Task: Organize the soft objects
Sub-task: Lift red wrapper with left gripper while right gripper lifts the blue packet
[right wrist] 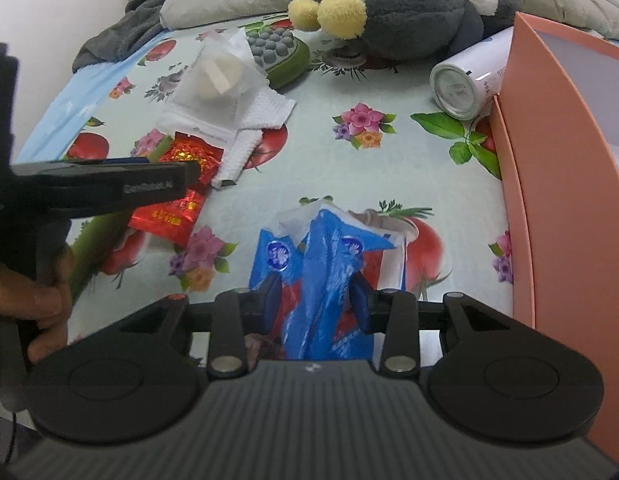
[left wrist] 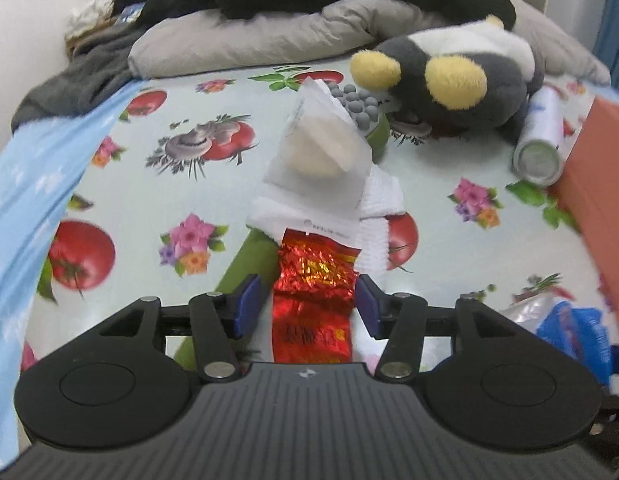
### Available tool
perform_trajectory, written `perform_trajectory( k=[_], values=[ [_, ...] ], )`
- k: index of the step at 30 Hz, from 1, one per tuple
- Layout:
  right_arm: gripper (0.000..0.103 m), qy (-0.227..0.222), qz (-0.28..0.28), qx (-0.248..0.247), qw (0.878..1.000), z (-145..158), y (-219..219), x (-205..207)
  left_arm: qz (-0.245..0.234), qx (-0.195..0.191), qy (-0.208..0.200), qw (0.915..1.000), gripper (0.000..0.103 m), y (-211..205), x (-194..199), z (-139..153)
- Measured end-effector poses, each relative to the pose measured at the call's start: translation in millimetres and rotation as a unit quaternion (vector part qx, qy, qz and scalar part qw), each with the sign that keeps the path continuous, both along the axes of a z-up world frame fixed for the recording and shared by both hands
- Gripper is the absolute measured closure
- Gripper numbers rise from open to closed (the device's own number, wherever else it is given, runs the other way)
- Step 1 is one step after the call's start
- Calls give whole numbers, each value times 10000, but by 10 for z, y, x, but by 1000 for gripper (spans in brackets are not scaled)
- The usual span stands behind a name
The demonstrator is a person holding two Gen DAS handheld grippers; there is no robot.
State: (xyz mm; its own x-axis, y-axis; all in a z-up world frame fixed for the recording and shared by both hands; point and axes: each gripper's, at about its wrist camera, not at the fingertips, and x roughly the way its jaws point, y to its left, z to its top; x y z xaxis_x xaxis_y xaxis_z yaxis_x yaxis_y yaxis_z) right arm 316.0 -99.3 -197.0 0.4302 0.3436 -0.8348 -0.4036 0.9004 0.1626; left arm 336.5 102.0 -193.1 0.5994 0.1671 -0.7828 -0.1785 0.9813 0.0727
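A: Left tongs [left wrist: 307, 300]?

B: Parted, tilted down over the red foil packet [left wrist: 313, 276]. Packet between the blue pads, a gap showing on either side, nothing pinched yet.

A: And where exactly?

B: Flat on the flowered sheet [left wrist: 469, 280], far end tucked under the white cloth [left wrist: 379, 194], with a clear pouch on top of that.

A: Handling?

B: Probably light and crinkly. Slick foil, likely to slip or buckle under a hard squeeze. Better taken across the puffed middle, firmly but not crushing. Worth pulling slowly, so as not to drag the cloth along.

A: Right tongs [right wrist: 315, 300]?

B: Also parted, straddling the raised ridge of the blue tissue pack [right wrist: 321, 264]. Bare space beside the left pad, so no real grip by the look of it.

A: Pack's place?

B: Near edge of the sheet, just beside the pink box [right wrist: 549, 160], torn open at the top with white tissue poking out.

A: Feel of it?

B: Soft, squashy, thin slippery film. Best pinched on the full body, not the loose torn flap, or only the wrapper comes up.

A: Anything fragile?

B: Hardly. Spilled tissue at worst.
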Motion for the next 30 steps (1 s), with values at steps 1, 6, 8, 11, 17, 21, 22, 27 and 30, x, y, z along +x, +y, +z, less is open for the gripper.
perform_trajectory(
  k=[1, 6, 8, 11, 17, 21, 22, 27, 30],
  values=[
    [63, -10, 15, -6, 10000, -4, 7, 16, -31, 63, 31, 10000, 45, -8, 32, -23],
    [65, -32, 51, -36, 10000, -24, 42, 83, -242, 428, 53, 9988, 45, -107, 127, -94],
    [73, -31, 101, -49, 9999, -31, 58, 90, -309, 553, 65, 9980, 48, -153, 142, -121],
    [88, -14, 176, -106, 9998, -41, 74, 80, -319, 534, 32, 9981, 51, -169, 129, -125],
    [91, 29, 298, -67, 9995, -5, 49, 44, -250, 107, 18, 9996, 56, -107, 35, -35],
    [92, 44, 236, -12, 9997, 50, 7, -9, -141, -80, -11, 9999, 56, -88, -114, 49],
    [92, 42, 223, 6, 9997, 71, -8, -30, -116, -141, -21, 9998, 56, -84, -164, 77],
    [92, 19, 161, 46, 9999, 175, -81, -182, 0, -413, -101, 9991, 56, -117, -490, 242],
    [93, -16, 136, 45, 9999, 227, -124, -294, 53, -581, -135, 9982, 56, -166, -711, 336]
  ],
)
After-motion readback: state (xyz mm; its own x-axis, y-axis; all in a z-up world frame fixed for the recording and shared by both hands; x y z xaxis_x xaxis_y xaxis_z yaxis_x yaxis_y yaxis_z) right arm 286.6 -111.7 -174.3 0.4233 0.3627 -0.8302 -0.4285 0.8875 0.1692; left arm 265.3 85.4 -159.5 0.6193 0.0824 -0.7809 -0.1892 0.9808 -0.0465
